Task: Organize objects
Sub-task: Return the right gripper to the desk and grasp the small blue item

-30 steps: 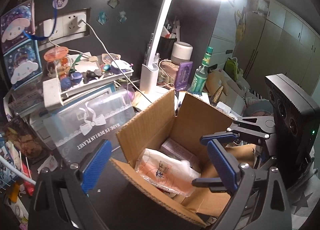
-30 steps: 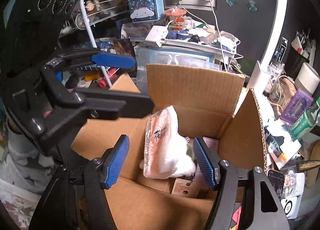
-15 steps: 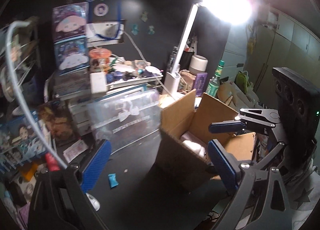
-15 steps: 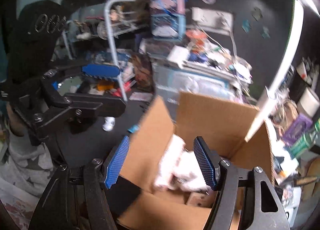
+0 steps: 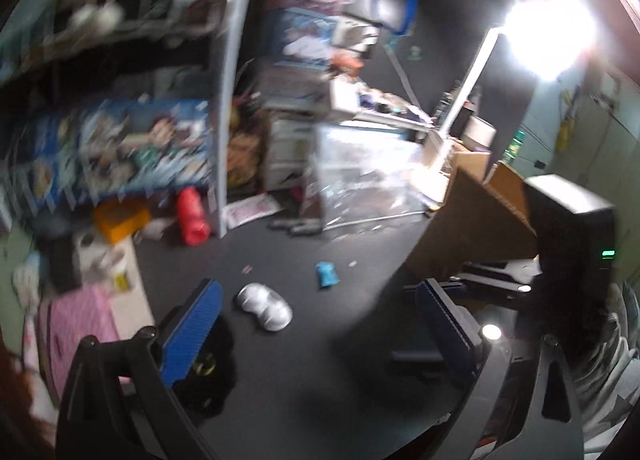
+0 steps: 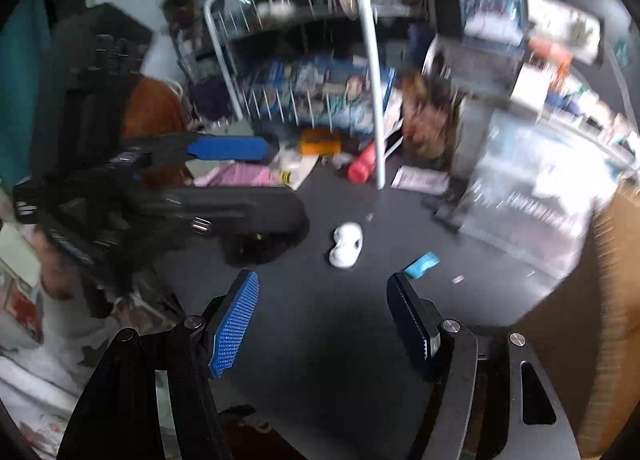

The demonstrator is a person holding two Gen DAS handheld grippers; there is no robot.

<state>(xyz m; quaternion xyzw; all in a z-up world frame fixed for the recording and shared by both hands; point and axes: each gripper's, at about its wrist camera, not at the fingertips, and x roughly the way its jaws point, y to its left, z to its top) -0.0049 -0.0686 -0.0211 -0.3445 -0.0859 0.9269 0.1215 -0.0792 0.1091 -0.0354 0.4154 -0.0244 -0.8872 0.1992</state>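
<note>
While both views blur, my left gripper (image 5: pixel 316 332) has its fingers wide and empty over the dark worktop (image 5: pixel 328 392); my right gripper (image 6: pixel 322 320) is also spread, holding nothing. A small white object (image 6: pixel 346 244) lies ahead between the right fingers, a blue wrapper (image 6: pixel 421 264) near it. The cardboard box (image 5: pixel 476 227) stands at right, well apart.

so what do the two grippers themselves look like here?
Same build on both. The left gripper and right gripper have black angular finger arms with silver screws and ribbed blue pads. In the left view, the right unit carries a black box-shaped housing with a green light. No cables or sleeves are clear.
</note>
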